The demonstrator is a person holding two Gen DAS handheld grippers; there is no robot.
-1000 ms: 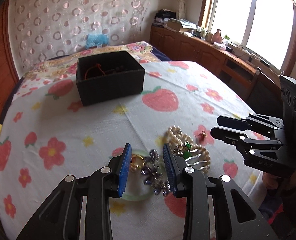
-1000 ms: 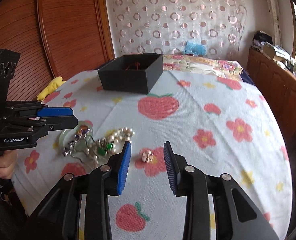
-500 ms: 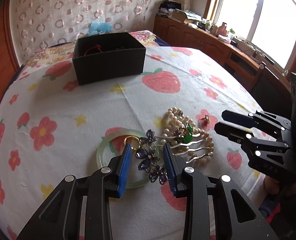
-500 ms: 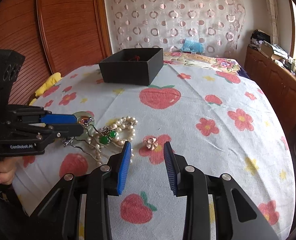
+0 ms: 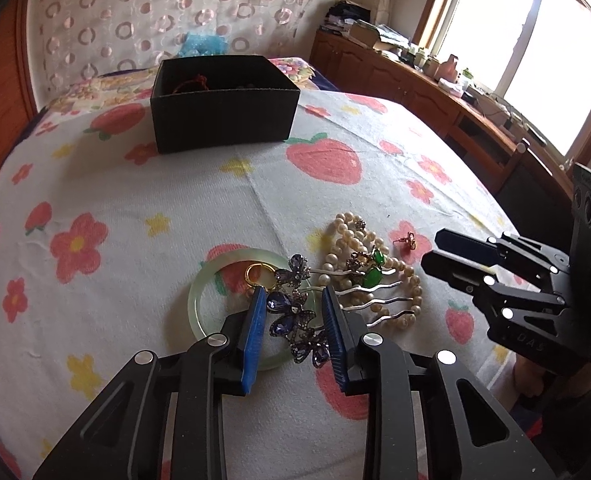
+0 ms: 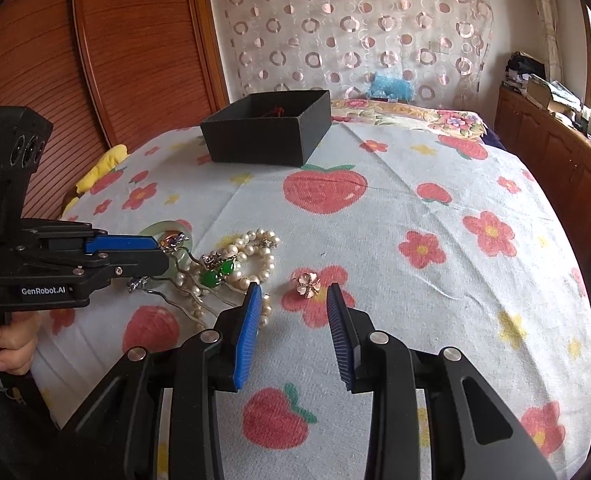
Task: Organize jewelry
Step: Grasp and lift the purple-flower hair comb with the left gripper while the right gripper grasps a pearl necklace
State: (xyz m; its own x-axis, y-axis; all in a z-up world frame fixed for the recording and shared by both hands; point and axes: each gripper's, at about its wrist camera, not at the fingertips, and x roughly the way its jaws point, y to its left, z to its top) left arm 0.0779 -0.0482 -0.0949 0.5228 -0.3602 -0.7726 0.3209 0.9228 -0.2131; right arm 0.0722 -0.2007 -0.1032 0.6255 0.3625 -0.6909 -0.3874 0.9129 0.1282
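my left claw [image 5: 293, 312] is closing around the purple brooch [image 5: 295, 320], its pads not yet pressing. my right claw [image 6: 293, 312] stands apart over the bed [image 6: 415, 280], the flower earring [image 6: 308, 283] just beyond. the black box [image 6: 263, 132] sits far back.

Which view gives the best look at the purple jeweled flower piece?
The left wrist view: the purple flower piece lies close and unobstructed between the closing left gripper's fingers, across the jade bangle. The right wrist view shows only small bits of it, mostly hidden behind that gripper.
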